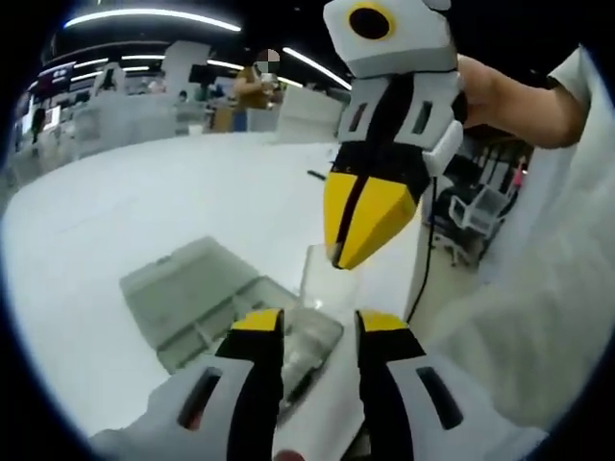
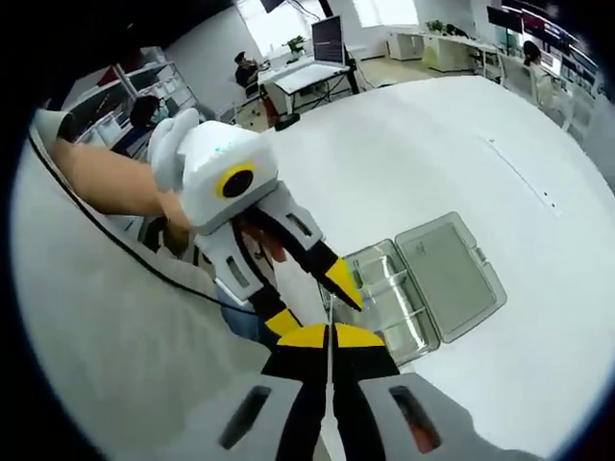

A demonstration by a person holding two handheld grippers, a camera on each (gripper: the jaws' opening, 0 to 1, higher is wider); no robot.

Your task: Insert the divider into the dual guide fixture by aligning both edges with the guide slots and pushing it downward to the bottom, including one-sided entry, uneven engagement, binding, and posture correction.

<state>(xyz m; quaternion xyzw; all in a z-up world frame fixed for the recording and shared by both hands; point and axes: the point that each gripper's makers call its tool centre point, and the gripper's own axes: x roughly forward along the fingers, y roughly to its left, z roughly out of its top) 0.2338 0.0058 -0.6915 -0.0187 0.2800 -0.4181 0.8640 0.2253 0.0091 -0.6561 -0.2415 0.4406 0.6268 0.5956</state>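
My right tongs [image 2: 330, 331] pinched the clear divider [image 1: 327, 274] above the open plastic box [image 2: 428, 279] at two o'clock, my left tongs [image 1: 319, 325] stood spread, and next I needed to line up both edges.

Open-plan office or lab hall, large and brightly lit. Broad white worktop [image 2: 452, 154] in the foreground. Long linear ceiling lights [image 1: 154, 16] overhead in the left gripper view. White counters and partitions [image 1: 125, 120] at the far side, with wall-mounted screens [image 1: 56, 77] to the left. Rows of white desks [image 2: 312, 72] carrying monitors [image 2: 328, 40] in the right gripper view, with seated people [image 2: 247, 69] at them. Potted plant [image 2: 296, 43] on one desk. Further workstations with dark monitors [image 2: 524, 24] along the right edge. Office chair [image 1: 478, 211] beside the worktop. Shelving unit [image 2: 130, 91] at upper left.
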